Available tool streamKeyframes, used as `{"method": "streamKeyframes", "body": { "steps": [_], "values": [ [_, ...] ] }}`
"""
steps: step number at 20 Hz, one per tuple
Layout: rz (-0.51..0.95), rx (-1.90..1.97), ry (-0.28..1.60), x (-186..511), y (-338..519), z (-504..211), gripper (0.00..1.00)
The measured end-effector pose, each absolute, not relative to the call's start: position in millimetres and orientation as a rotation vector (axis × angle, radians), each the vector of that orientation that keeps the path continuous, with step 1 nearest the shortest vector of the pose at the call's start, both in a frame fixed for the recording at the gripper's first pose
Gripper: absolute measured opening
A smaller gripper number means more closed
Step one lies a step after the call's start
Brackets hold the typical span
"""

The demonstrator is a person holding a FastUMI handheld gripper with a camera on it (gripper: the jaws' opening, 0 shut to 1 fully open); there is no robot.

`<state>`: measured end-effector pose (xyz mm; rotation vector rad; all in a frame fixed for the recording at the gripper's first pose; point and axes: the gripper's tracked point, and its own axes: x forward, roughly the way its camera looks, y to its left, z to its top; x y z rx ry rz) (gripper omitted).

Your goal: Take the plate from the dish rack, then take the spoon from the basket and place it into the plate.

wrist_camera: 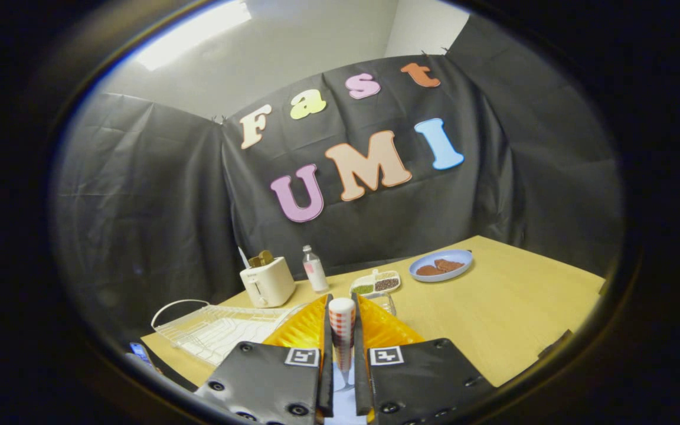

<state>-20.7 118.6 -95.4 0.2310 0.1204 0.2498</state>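
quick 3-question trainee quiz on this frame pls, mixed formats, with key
1. True or false: the gripper is shut on the spoon.
2. What stands just right of the toaster? A) bottle B) cup C) kettle
3. Fill in: the blue plate far across the table holds brown ____.

Key: 1 true. 2 A. 3 food pieces, patty-like.

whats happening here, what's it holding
The hand-held gripper is shut on a spoon, gripping its handle with both fingers and holding it upright over a yellow plate on the wooden table. The white dish rack lies beside the plate with nothing in it. Beyond them stand a toaster, a small bottle and a blue plate with food.
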Motion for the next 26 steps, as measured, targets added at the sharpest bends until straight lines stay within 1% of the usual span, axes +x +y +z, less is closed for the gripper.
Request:
{"method": "streamKeyframes", "body": {
  "steps": [5, 11, 17, 26],
  "values": [
    [0.238, 0.196, 0.14, -35.8, 104.8, -119.9, 0.17],
    [0.221, 0.224, 0.107, -61.6, 86.5, -124.2, 0.17],
    [0.199, 0.247, 0.21, -75.0, 72.3, -161.8, 0.17],
    [0.21, 0.163, 0.307, -71.4, 89.0, -195.6, 0.19]
  ]
}}
